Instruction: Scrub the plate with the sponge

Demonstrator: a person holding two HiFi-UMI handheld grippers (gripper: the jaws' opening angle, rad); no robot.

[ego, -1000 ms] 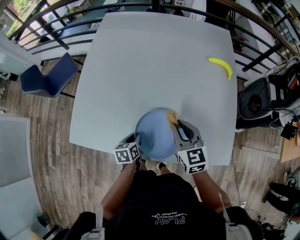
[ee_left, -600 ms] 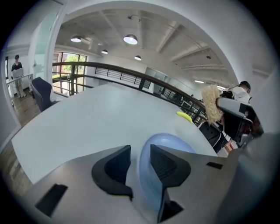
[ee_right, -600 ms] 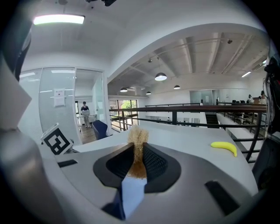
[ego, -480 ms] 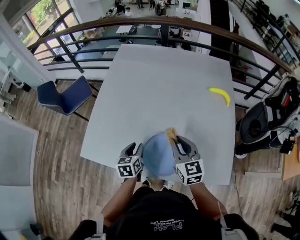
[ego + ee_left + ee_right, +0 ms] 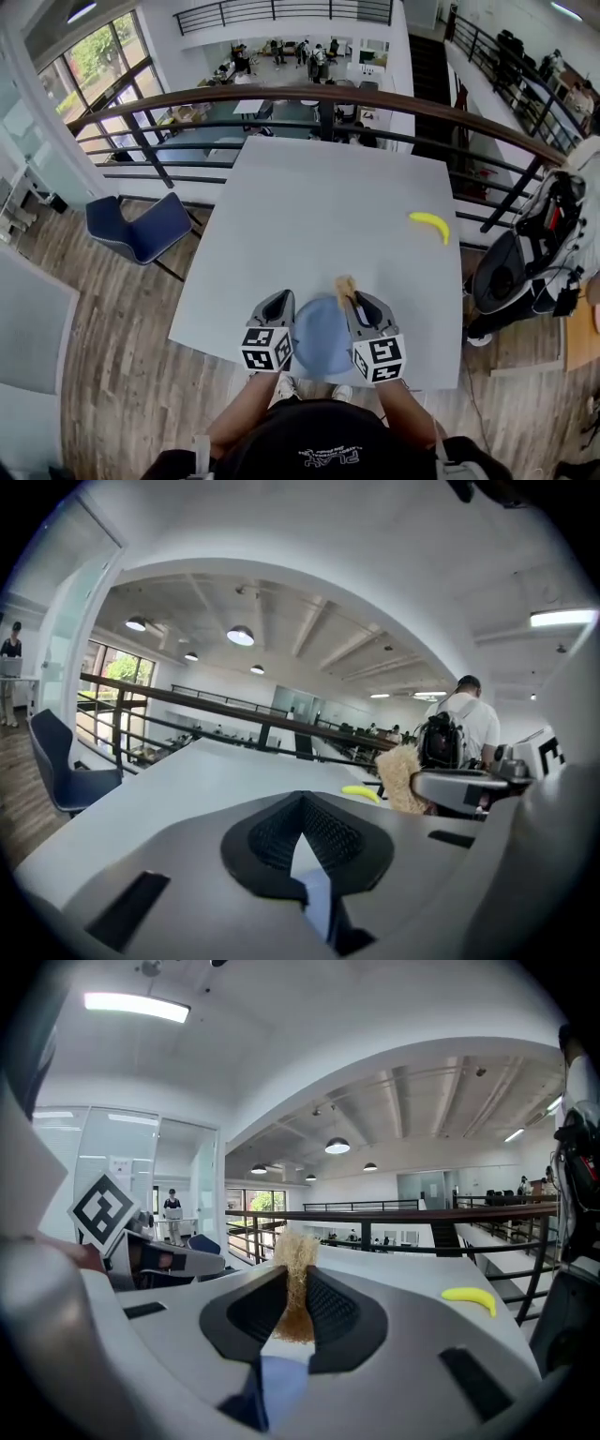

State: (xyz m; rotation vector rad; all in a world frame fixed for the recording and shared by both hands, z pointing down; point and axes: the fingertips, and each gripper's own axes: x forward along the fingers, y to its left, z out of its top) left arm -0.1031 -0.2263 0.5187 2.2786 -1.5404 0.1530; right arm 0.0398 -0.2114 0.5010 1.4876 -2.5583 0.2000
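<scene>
Though tiny overhead, sponge (image 5: 296, 1252) sits pinched.

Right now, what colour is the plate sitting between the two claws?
Light blue, plain with no pattern. The plate shows best in the head view.

One plate (image 5: 321, 349), one sponge (image 5: 344, 286), one banana (image 5: 429, 225)

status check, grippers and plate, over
Left gripper jaws shut on plate rim. Right gripper clamps sponge at plate's far edge. Banana off right, clear of work.
</scene>
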